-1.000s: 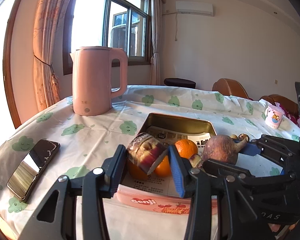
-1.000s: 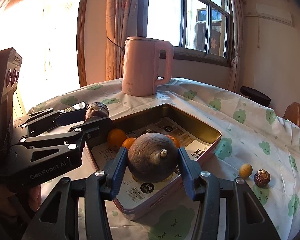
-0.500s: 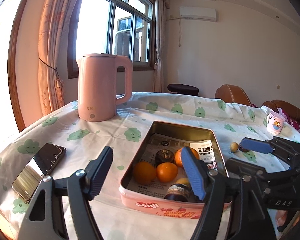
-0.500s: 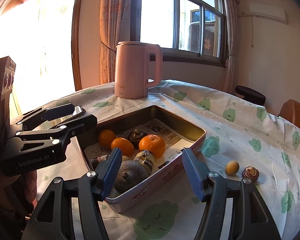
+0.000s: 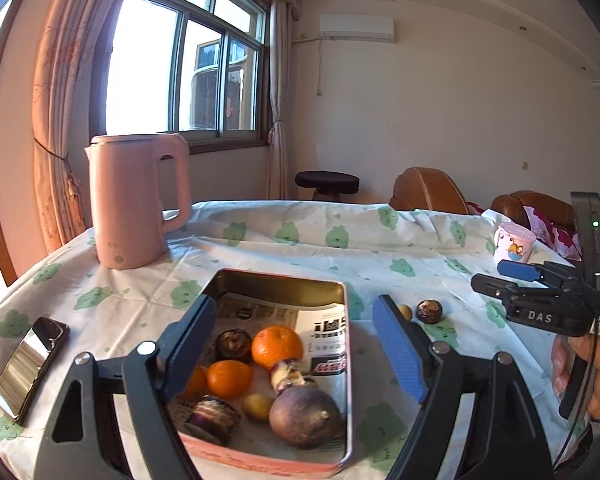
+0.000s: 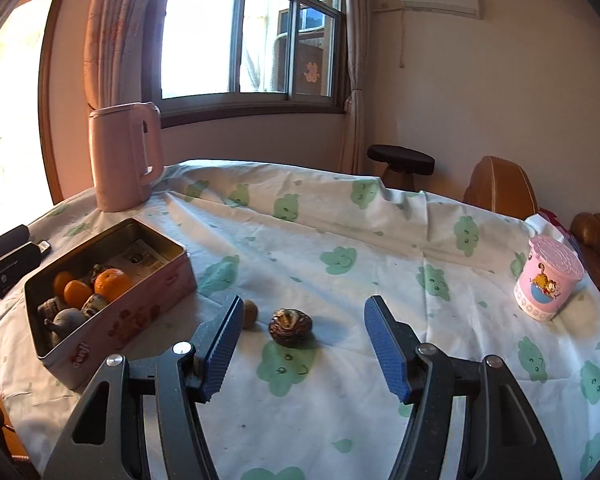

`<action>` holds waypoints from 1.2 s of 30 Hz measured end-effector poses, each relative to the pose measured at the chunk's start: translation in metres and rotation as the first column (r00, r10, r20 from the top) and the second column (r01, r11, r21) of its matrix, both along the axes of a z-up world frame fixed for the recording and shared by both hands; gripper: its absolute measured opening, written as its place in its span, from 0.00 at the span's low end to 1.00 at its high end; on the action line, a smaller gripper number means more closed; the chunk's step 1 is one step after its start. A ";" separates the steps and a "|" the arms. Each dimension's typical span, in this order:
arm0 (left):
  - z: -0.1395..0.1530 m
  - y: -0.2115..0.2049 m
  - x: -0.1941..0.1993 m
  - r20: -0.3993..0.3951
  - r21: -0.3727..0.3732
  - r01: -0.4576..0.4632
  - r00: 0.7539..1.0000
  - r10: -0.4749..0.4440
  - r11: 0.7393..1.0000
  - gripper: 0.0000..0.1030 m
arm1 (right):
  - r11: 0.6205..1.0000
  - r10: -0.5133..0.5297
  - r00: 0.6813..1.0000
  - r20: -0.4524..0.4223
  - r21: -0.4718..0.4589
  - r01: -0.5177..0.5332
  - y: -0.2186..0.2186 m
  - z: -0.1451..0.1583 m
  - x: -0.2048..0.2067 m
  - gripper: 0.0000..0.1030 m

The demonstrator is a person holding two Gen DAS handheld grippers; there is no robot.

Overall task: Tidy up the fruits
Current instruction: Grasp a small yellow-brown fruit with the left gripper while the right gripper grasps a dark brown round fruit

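Inside the pink rectangular metal tin (image 5: 342,364), most fruit is stowed; a wrinkled brown fruit (image 6: 290,326) and a small yellow fruit (image 6: 249,314) remain on the desk (image 6: 380,248). Left tool (image 5: 296,350) is opening, empty; right tool (image 6: 300,344) is spread, empty.

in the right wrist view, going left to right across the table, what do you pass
pink tin of fruit → small yellow fruit → dark wrinkled fruit → pink cartoon cup

Clothed table (image 6: 380,240) (kettle (image 5: 134,200), tin (image 5: 284,286), phone (image 5: 30,364))
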State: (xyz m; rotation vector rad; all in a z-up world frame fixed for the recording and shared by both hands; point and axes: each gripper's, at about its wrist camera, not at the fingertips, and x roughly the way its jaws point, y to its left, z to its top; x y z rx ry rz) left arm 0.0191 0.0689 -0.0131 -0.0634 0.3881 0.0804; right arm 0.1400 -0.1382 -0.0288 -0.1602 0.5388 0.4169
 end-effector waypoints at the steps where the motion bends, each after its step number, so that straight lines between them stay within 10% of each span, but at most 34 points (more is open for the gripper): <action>1: 0.001 -0.007 0.004 -0.001 0.002 0.014 1.000 -0.014 1.000 0.82 | 1.000 -0.014 1.000 -0.016 0.004 0.014 -0.003 -0.002 0.006 0.62; 11: 0.001 -0.046 0.044 -0.065 0.012 0.077 0.995 -0.076 0.997 0.87 | 0.996 0.054 0.980 -0.193 -0.054 -0.066 0.033 -0.034 0.051 0.62; 17: -0.002 -0.056 0.054 -0.084 0.029 0.094 0.992 -0.091 0.995 0.87 | 0.993 0.073 0.946 -0.316 -0.063 -0.098 0.042 -0.058 0.075 0.39; 36: -0.050 -0.104 0.142 -0.368 -0.013 0.204 0.909 -0.195 0.979 0.58 | 0.996 -0.049 0.981 -0.190 0.064 0.062 -0.024 -0.035 0.056 0.39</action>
